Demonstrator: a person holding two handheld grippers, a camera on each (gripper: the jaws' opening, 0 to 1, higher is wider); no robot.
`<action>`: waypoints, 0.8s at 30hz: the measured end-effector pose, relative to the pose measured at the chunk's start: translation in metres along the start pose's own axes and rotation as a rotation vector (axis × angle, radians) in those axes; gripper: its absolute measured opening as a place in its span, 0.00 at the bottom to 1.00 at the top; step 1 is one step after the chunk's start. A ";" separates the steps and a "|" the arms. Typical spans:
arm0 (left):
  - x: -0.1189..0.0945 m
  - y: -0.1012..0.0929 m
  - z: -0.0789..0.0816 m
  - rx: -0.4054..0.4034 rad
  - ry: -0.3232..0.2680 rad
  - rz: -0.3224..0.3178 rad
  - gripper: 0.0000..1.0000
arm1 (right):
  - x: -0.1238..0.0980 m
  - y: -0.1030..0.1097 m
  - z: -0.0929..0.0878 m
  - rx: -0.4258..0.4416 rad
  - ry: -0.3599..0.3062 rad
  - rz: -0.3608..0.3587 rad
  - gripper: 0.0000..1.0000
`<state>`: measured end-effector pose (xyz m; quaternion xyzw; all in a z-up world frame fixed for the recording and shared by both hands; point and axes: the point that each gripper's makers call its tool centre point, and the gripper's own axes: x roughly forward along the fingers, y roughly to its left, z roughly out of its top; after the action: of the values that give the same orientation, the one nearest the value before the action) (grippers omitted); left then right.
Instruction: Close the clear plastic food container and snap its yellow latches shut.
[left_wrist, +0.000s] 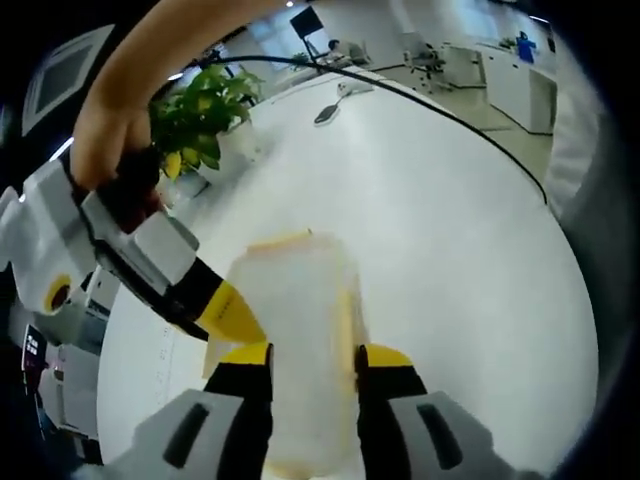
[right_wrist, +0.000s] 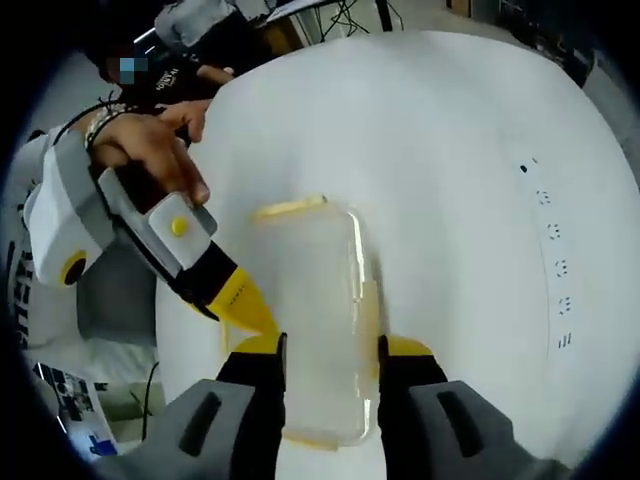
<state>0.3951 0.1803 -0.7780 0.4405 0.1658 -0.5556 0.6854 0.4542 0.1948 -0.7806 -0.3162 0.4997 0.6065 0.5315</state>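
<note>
Both claws are set around the clear rectangular plastic food container (left_wrist: 300, 330), which lies on the round white table (left_wrist: 450, 250).

In the left gripper view, the left gripper (left_wrist: 313, 365) is seen with its yellow-tipped black jaws parted, one on each long side of the container's near end, close against the walls; whether they press on it cannot be told. From the left, the right gripper (left_wrist: 225, 315) reaches in, held by a hand (left_wrist: 110, 130), its yellow tip against the container's left edge. A yellow latch (left_wrist: 280, 240) is seen on the far end. A green potted plant (left_wrist: 200, 115) stands beyond the table's far left edge.

In the right gripper view, the right gripper (right_wrist: 330, 355) likewise straddles the near end of the container (right_wrist: 320, 320), jaws apart and just beside its walls. The left gripper (right_wrist: 240, 300) enters from the left, held by a hand (right_wrist: 150, 150), its yellow tip touching the container's left side. The yellow latch (right_wrist: 288, 208) at the far end is visible.
</note>
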 end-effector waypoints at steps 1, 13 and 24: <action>0.000 0.000 0.000 -0.004 -0.002 0.002 0.26 | 0.000 0.000 0.000 -0.003 0.001 -0.002 0.32; 0.000 0.001 0.002 -0.024 -0.014 -0.007 0.27 | -0.001 0.011 -0.004 -0.057 0.008 -0.078 0.33; -0.001 0.002 0.005 -0.100 -0.033 -0.027 0.27 | -0.004 0.007 -0.003 -0.015 -0.077 -0.171 0.33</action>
<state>0.3953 0.1774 -0.7736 0.3942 0.1879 -0.5629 0.7017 0.4482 0.1908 -0.7756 -0.3382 0.4456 0.5744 0.5977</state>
